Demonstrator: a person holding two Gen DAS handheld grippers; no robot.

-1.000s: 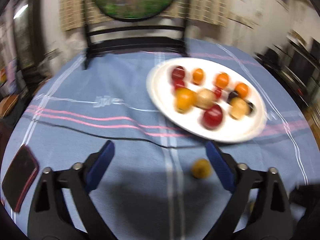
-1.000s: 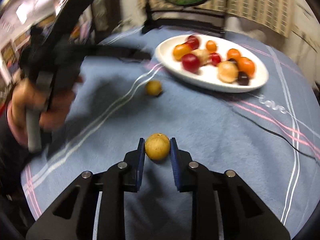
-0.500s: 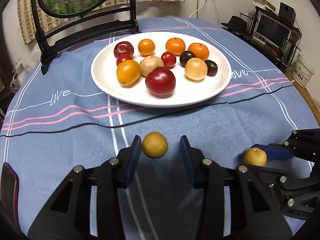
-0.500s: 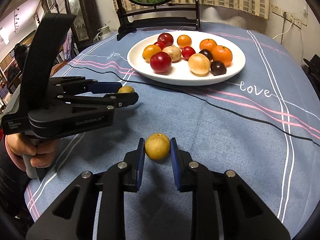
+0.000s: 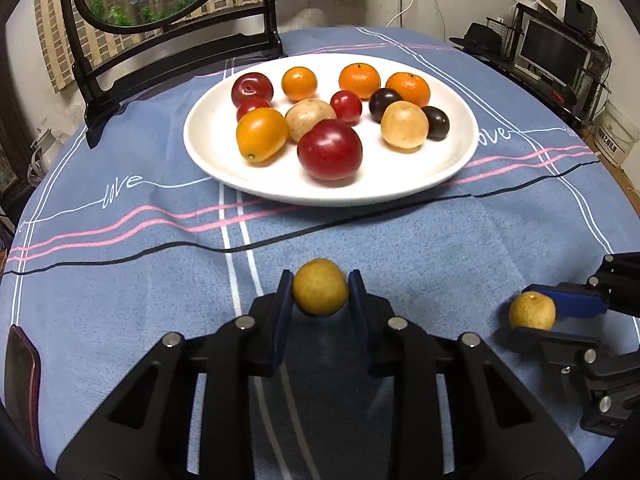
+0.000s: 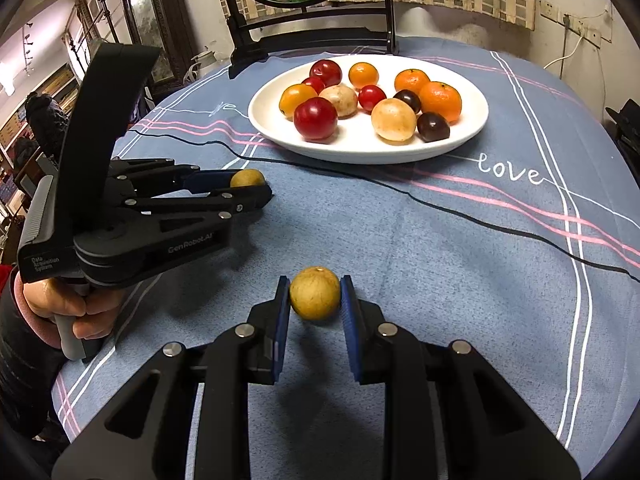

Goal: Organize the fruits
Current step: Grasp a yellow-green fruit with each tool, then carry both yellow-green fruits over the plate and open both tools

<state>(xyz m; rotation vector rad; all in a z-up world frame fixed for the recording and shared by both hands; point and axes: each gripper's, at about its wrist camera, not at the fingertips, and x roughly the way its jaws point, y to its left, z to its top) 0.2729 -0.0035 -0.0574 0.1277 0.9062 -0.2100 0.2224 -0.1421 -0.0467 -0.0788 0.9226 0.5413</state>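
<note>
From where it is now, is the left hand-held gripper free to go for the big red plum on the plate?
Probably not yet: the left hand-held gripper is shut on a yellow fruit. The path to the red plum looks clear.

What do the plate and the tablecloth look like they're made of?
Plate: looks like glazed white ceramic, smooth with a soft sheen on the rim; it may be melamine. Tablecloth: woven fabric, matte blue with a faint nap, printed or stitched stripes and lettering.
</note>
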